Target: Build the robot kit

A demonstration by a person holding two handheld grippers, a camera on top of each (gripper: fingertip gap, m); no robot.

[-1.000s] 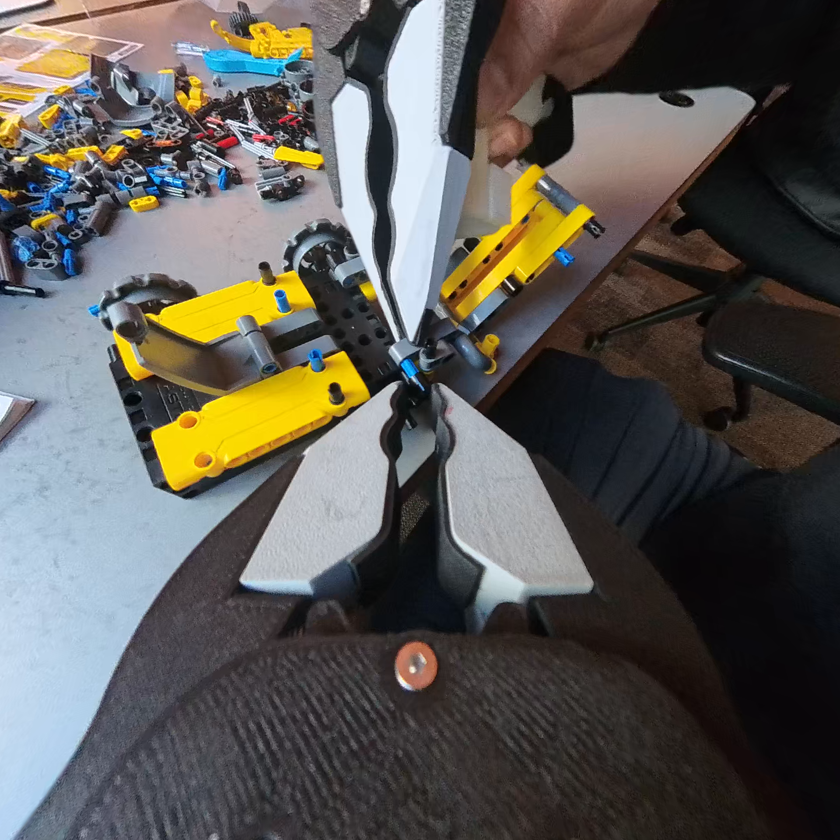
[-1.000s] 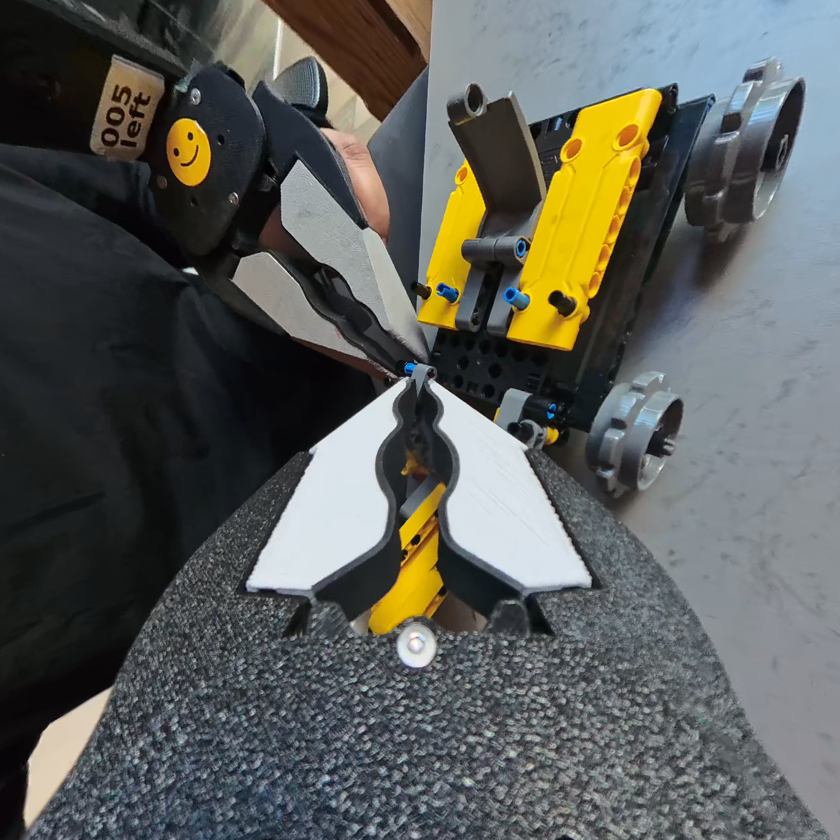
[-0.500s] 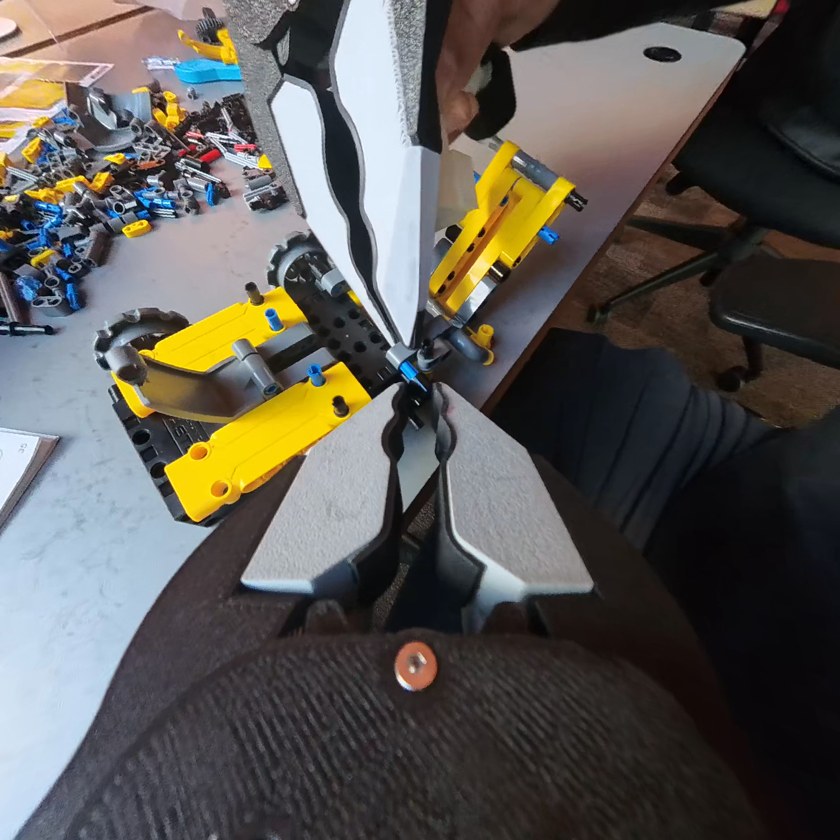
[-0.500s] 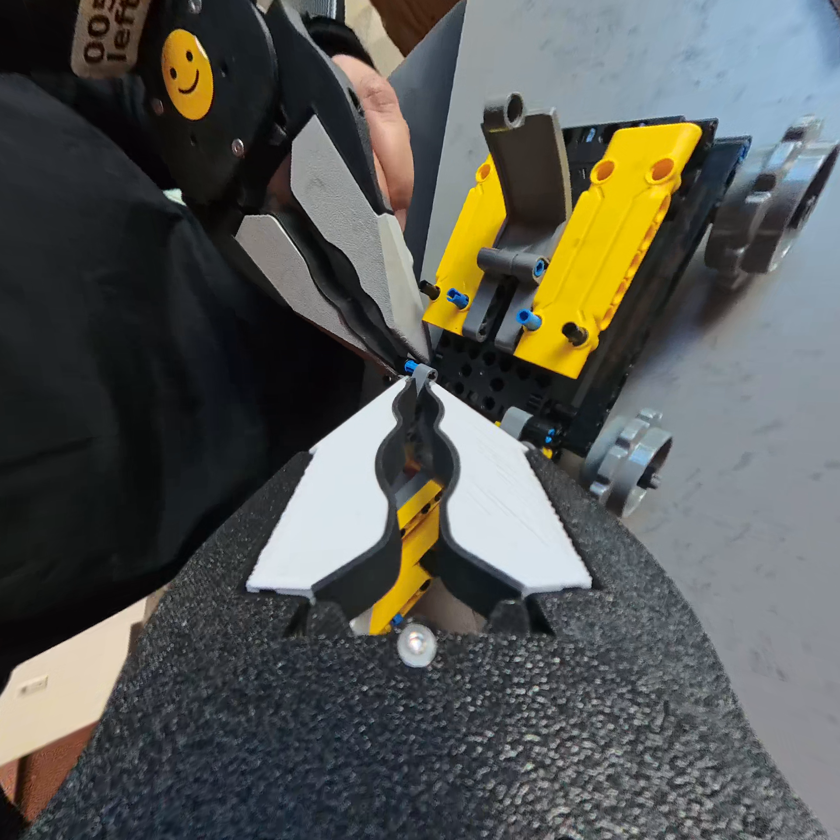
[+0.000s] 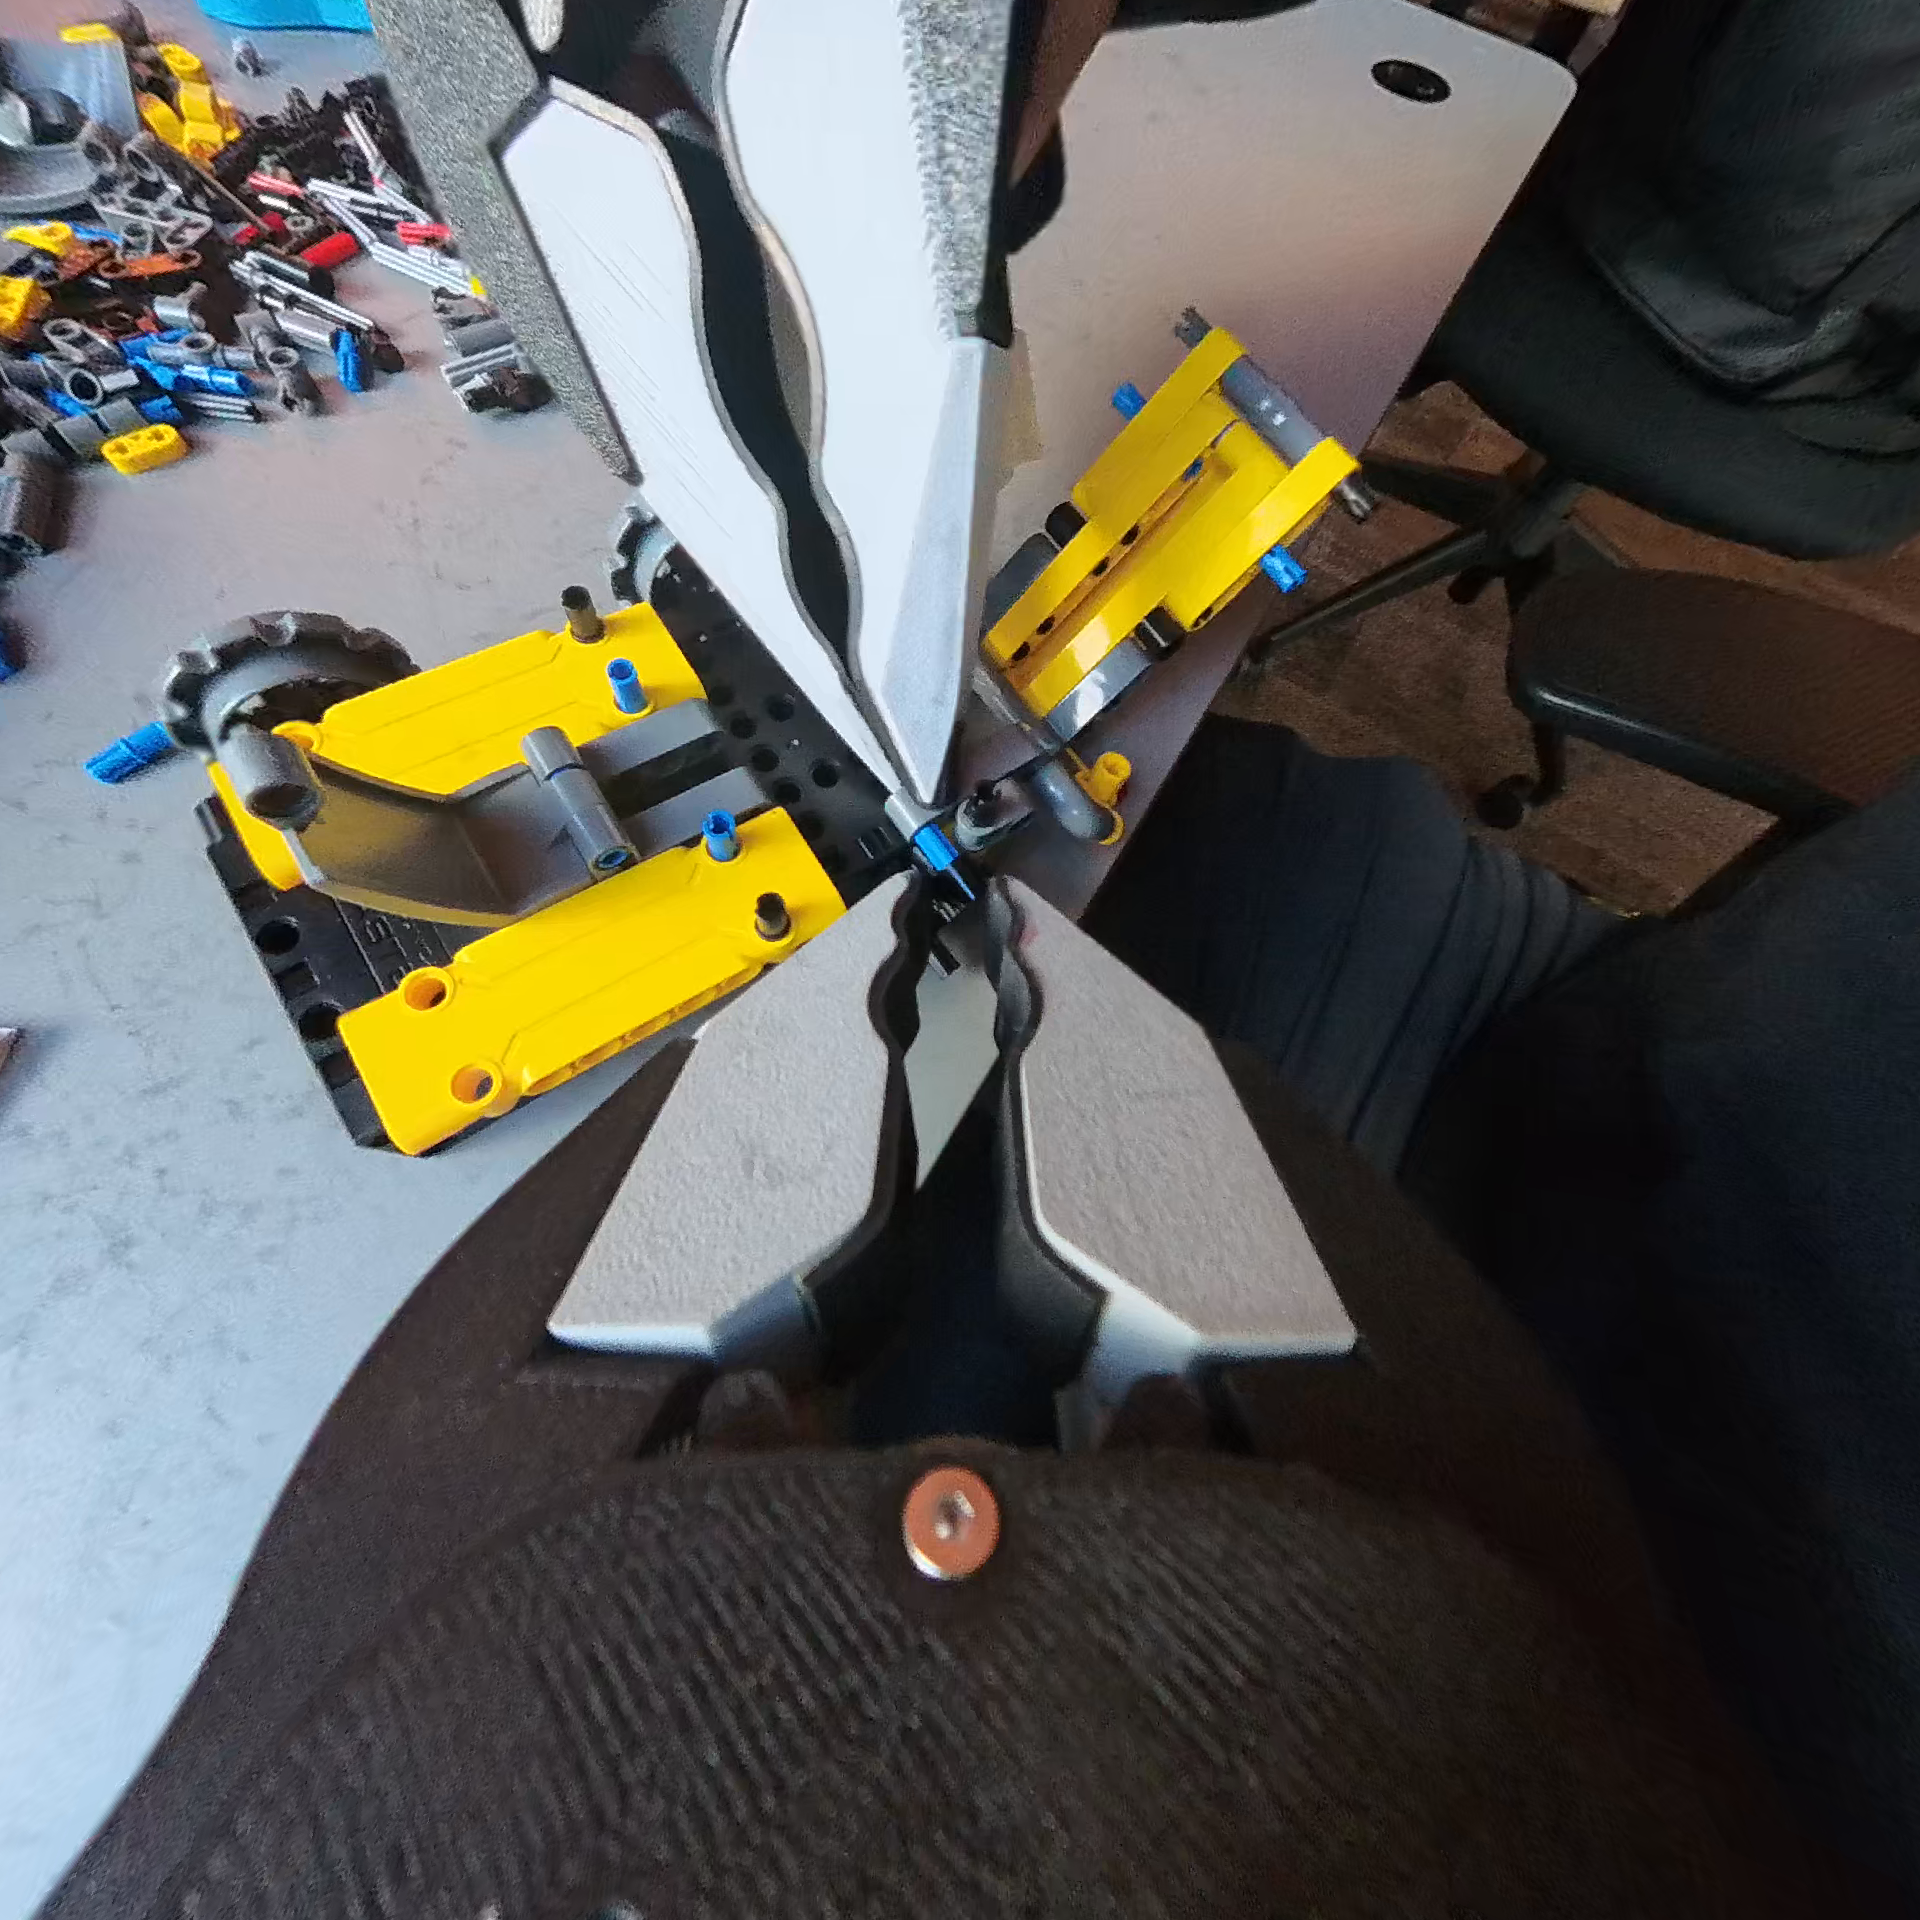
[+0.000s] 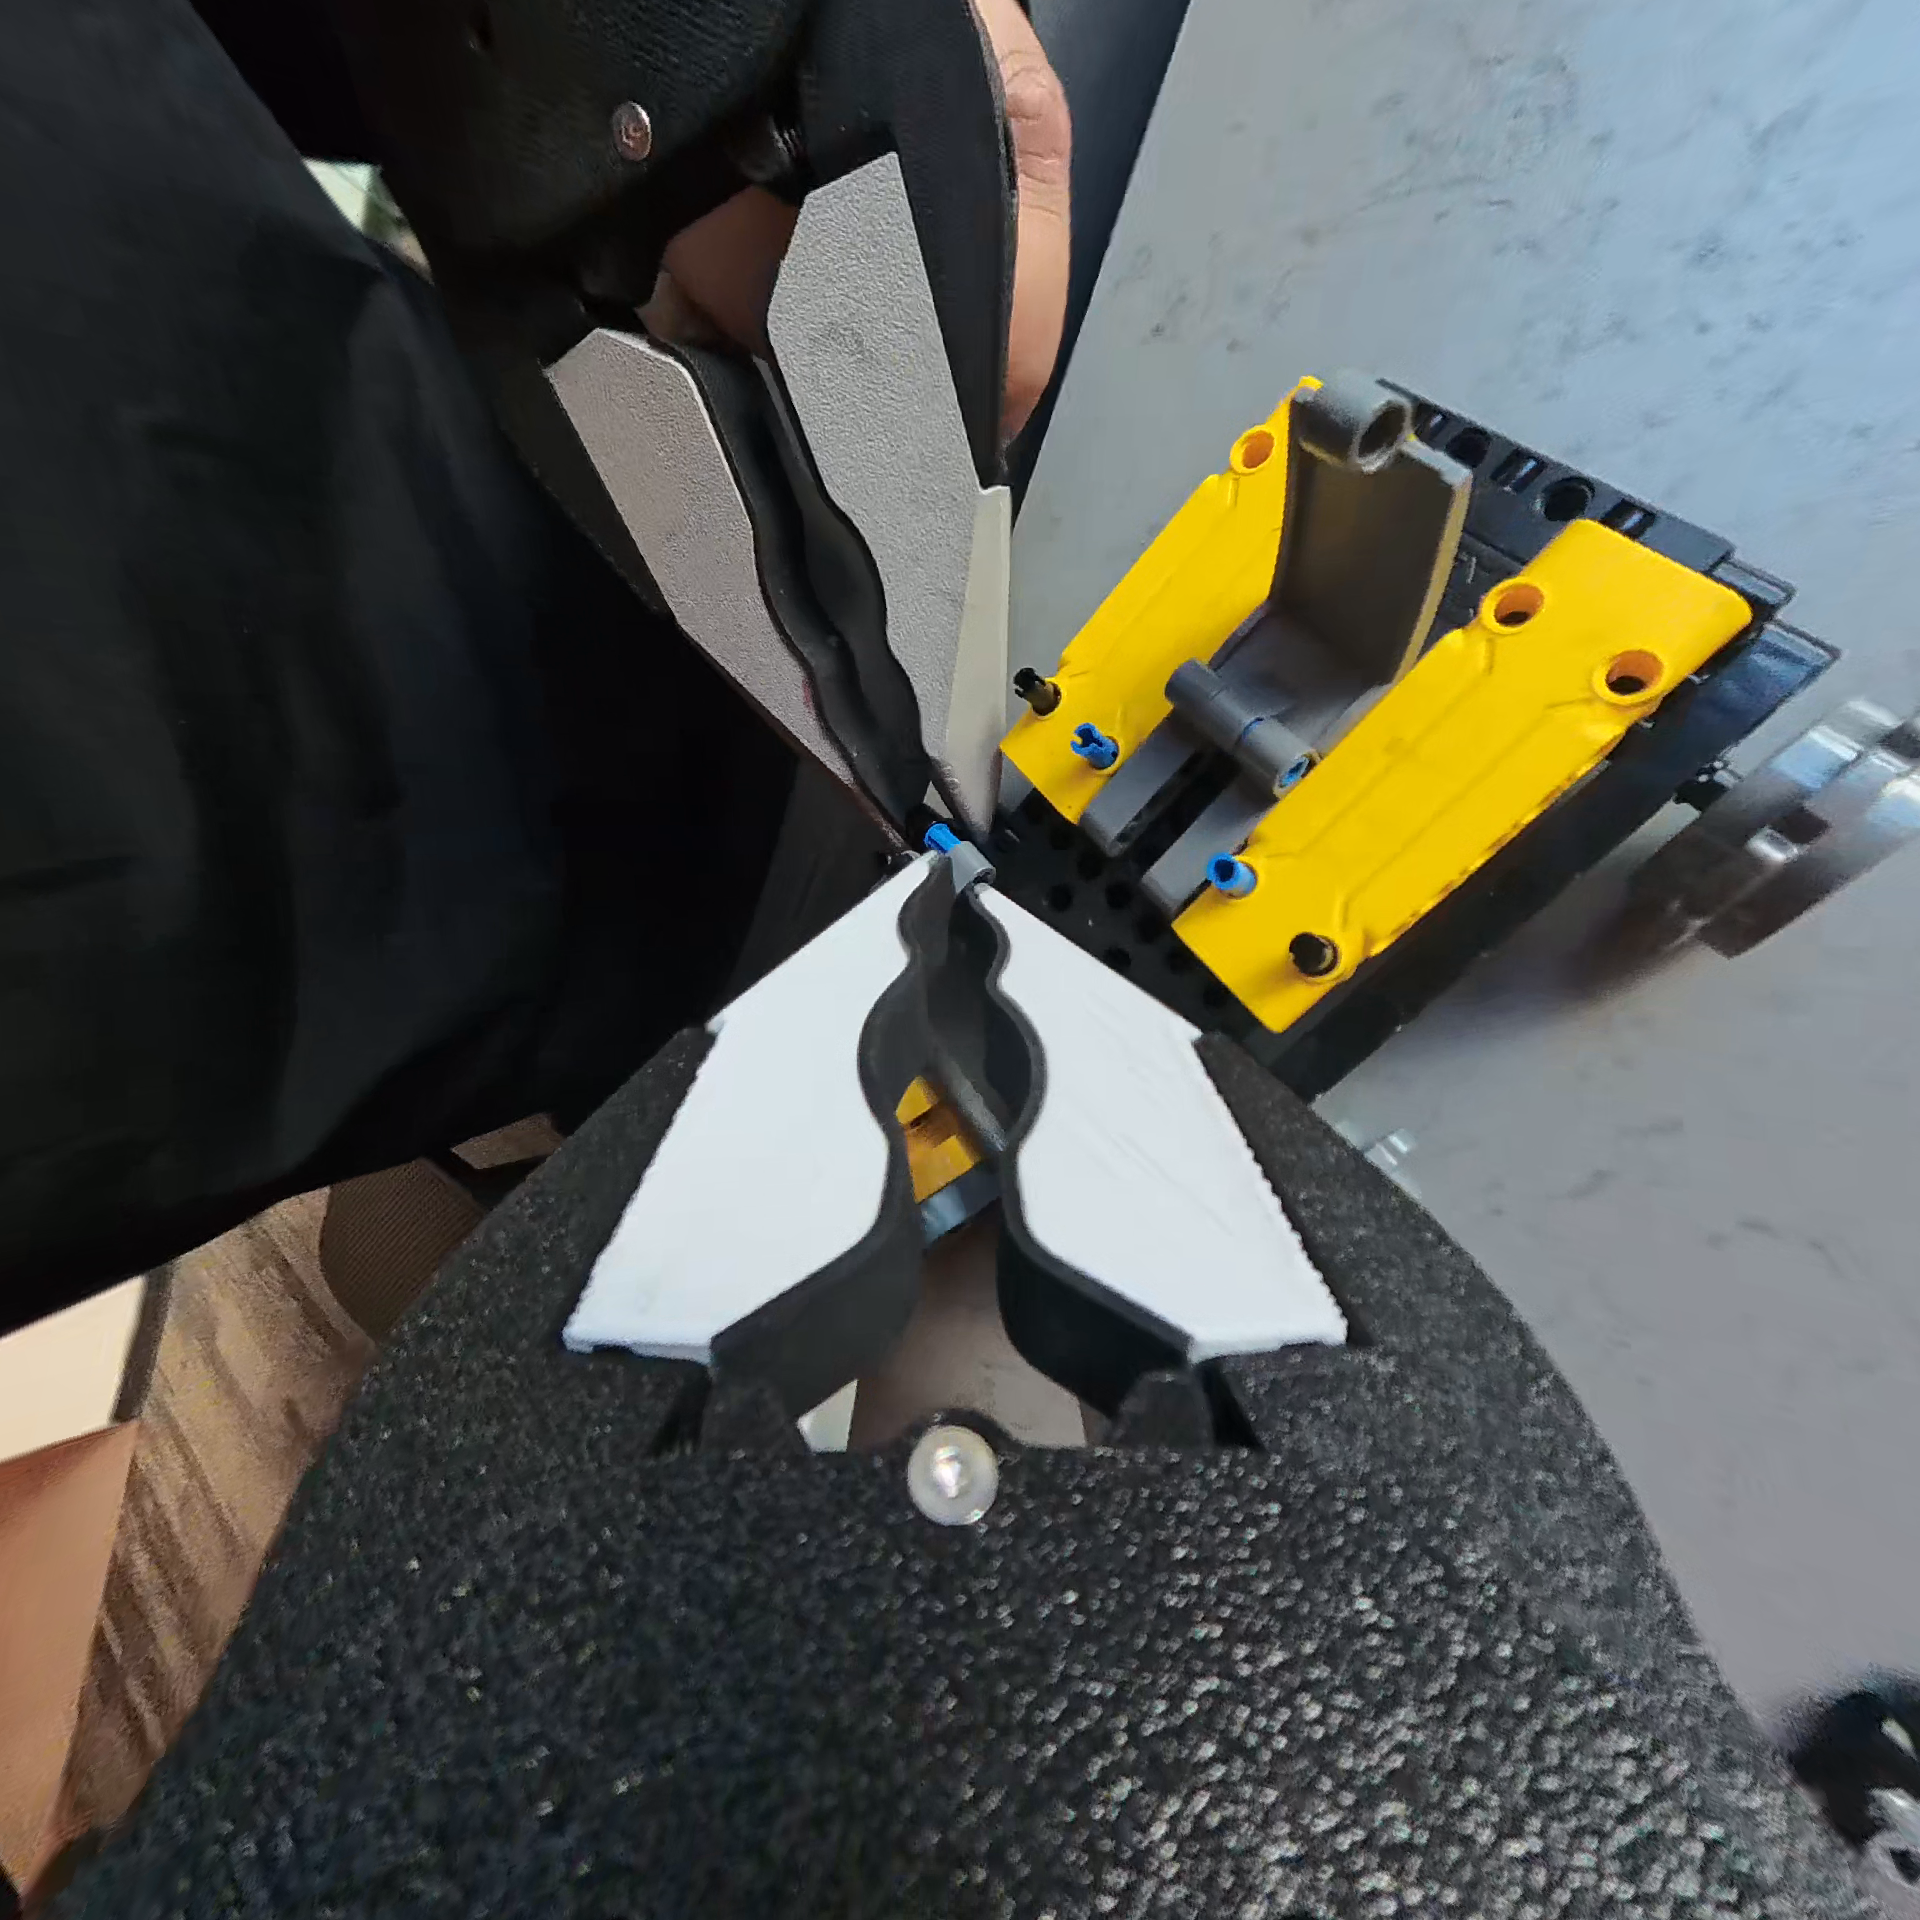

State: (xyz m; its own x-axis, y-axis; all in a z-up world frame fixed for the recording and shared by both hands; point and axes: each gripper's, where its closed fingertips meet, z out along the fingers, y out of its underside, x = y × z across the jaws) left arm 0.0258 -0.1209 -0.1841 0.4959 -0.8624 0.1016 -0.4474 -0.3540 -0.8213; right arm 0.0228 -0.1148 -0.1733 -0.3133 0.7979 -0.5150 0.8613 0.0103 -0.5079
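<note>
At the desk's near edge, the left gripper (image 5: 951,914) and the right gripper (image 6: 951,878) meet tip to tip over a small grey connector with a blue pin (image 5: 932,844). Both are closed on it: the left pinches the blue pin end, the right the grey end. Just beside it lies the yellow-and-black toy vehicle chassis (image 5: 540,883) with 2 yellow panels and a grey lever (image 6: 1351,561); a smaller yellow sub-assembly (image 5: 1164,530) sits by the desk (image 5: 1247,208) edge behind the right gripper, and loose parts (image 5: 187,291) fill the far left corner. Because the piece is tiny and held only at the tips, beyond the edge, a twist or uneven pull could pop it free to the floor. Compared with 1 second ago, both grips are unchanged, while the right gripper has swung more upright and the chassis sits further left.
</note>
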